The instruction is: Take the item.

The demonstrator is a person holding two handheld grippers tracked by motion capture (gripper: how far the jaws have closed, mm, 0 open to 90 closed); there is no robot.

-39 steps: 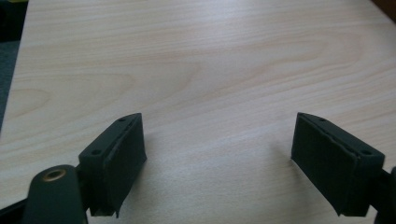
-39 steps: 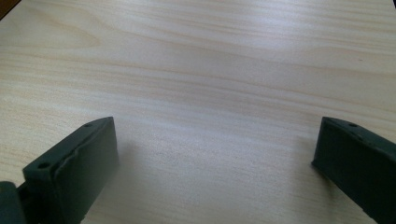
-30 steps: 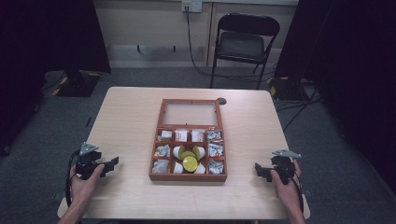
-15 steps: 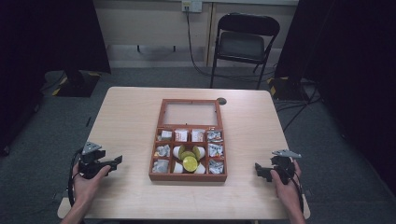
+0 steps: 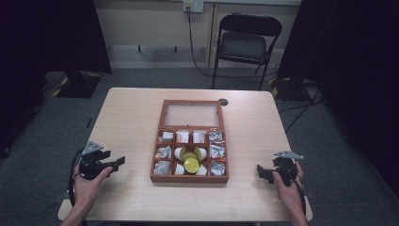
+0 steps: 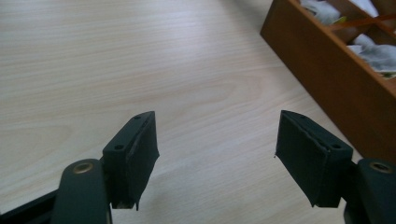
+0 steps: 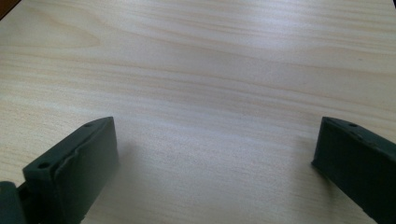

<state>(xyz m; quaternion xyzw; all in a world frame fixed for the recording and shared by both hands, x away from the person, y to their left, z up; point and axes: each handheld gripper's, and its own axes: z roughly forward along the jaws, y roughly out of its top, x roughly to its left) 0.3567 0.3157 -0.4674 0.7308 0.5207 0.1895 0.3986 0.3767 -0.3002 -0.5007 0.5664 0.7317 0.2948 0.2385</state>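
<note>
High view: wooden compartment box mid desk, packets + yellow lids inside; left tool and right tool flank it, well apart, nothing between.
Left gripper view: jaws part-open, just been closing, empty; box wall near.
Right gripper view: right tool wide, empty, bare desk.

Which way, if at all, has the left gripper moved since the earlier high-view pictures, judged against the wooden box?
Yes. The left gripper has edged slightly rightward, toward the wooden box, which stayed put. Its jaws have just been closing, with nothing between them.
</note>
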